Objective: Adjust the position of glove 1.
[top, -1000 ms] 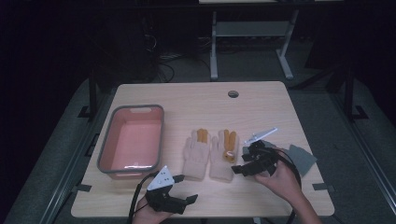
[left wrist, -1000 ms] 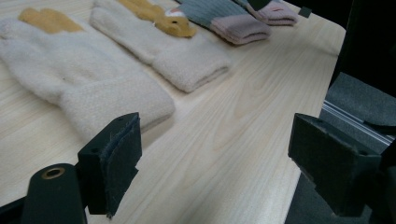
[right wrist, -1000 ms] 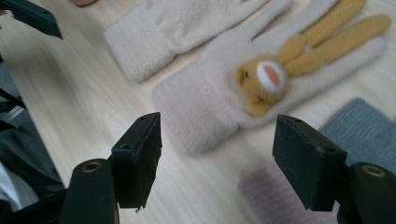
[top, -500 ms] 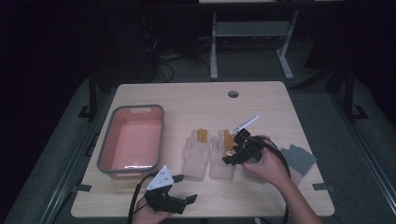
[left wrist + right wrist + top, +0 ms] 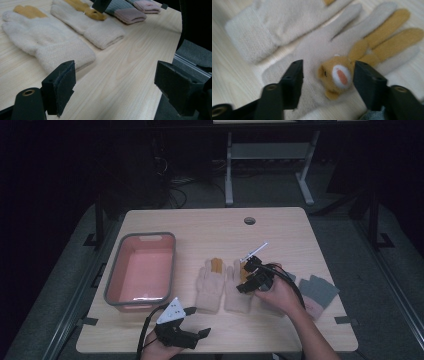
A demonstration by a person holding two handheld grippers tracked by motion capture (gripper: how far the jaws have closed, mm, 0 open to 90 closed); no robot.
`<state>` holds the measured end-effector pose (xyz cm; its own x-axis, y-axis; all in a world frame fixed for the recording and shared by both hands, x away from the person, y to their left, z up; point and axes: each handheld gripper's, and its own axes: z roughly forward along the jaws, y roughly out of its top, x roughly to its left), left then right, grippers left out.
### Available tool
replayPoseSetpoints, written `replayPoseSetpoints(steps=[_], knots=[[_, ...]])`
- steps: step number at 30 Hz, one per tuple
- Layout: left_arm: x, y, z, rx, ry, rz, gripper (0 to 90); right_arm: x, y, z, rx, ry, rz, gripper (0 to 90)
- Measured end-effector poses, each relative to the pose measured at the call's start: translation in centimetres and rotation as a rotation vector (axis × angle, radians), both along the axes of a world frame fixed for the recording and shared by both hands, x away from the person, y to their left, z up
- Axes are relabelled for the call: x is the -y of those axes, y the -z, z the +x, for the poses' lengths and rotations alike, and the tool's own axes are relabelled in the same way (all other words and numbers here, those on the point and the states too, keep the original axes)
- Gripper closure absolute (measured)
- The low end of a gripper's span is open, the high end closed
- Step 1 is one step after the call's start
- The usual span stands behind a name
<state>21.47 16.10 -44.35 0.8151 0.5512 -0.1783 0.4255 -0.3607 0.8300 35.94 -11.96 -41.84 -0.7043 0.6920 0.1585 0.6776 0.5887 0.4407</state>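
Note:
Two cream knitted gloves with orange-yellow fingers lie side by side mid-table, the left glove (image 5: 209, 287) and the right glove (image 5: 235, 297). My right gripper (image 5: 244, 279) hovers low over the right glove (image 5: 317, 47). Its jaws have just been closing and stand apart around a plush orange animal face (image 5: 337, 76) sewn on that glove, with a gap at the left pad. My left gripper (image 5: 197, 322) rests open near the table's front edge. In its own view the left gripper (image 5: 120, 90) holds nothing and faces the cuffs of the nearer glove (image 5: 50, 42) and the farther glove (image 5: 87, 22).
A pink bin with a grey rim (image 5: 112, 285) stands at the left of the wooden table (image 5: 210, 227). A grey and pink pair of gloves (image 5: 317, 292) lies right of my right hand. The table's right edge (image 5: 175, 47) drops to grey floor.
My right gripper has moved left from beside the grey gloves onto the right cream glove and come lower. The left gripper has stayed in place.

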Motion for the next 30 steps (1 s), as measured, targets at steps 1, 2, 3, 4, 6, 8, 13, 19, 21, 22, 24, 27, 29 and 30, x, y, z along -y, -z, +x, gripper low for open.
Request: replayPoseSetpoints(steps=[1, 2, 3, 4, 6, 8, 13, 19, 21, 22, 24, 27, 29, 30], knots=[[0.0, 0.0, 0.0, 0.000, 0.000, 0.000, 17.2, -0.1, 0.1, 0.1, -0.002, 0.001, -0.010, 46.1], [0.0, 0.0, 0.0, 0.002, 0.001, 0.002, 17.2, -0.2, 0.3, 0.1, -0.001, 0.006, -0.015, 47.2], [0.0, 0.0, 0.0, 0.003, 0.001, 0.001, 17.2, -0.2, 0.4, 0.2, -0.001, 0.006, -0.021, 48.0], [0.0, 0.0, 0.0, 0.004, 0.002, 0.002, 17.2, -0.2, 0.5, 0.2, 0.000, 0.009, -0.031, 48.7], [0.0, 0.0, 0.0, 0.003, 0.001, -0.002, 17.2, -0.3, 0.7, 0.3, -0.001, 0.012, -0.047, 50.1], [0.0, 0.0, 0.0, 0.005, -0.002, -0.003, 17.2, -0.4, 0.9, 0.4, 0.000, 0.015, -0.054, 51.0], [-0.1, -0.1, 0.0, 0.004, -0.005, -0.006, 17.2, -0.7, 1.4, 0.5, -0.001, 0.018, -0.083, 51.8], [-0.1, -0.1, -0.1, 0.003, -0.002, -0.007, 17.2, -0.8, 1.7, 0.3, 0.010, 0.015, -0.090, 54.6], [0.1, -0.1, -0.1, -0.005, 0.000, -0.013, 17.3, -0.7, 1.8, 0.3, 0.010, 0.021, -0.090, 55.5], [0.1, 0.0, -0.1, -0.006, 0.001, -0.010, 17.2, -0.7, 1.8, 0.2, 0.008, 0.023, -0.087, 55.8], [0.1, 0.0, -0.2, -0.006, 0.003, -0.009, 17.2, -0.6, 1.8, 0.2, 0.006, 0.024, -0.088, 56.7], [0.1, 0.0, -0.1, -0.004, 0.002, -0.008, 17.3, -0.5, 1.7, 0.2, 0.007, 0.028, -0.090, 59.1], [0.1, 0.0, -0.1, -0.005, 0.001, -0.010, 17.3, -0.5, 1.6, 0.2, 0.011, 0.026, -0.090, 61.1], [0.1, 0.0, -0.1, -0.005, 0.000, -0.012, 17.2, -0.4, 1.6, 0.2, 0.011, 0.027, -0.090, 61.8]])
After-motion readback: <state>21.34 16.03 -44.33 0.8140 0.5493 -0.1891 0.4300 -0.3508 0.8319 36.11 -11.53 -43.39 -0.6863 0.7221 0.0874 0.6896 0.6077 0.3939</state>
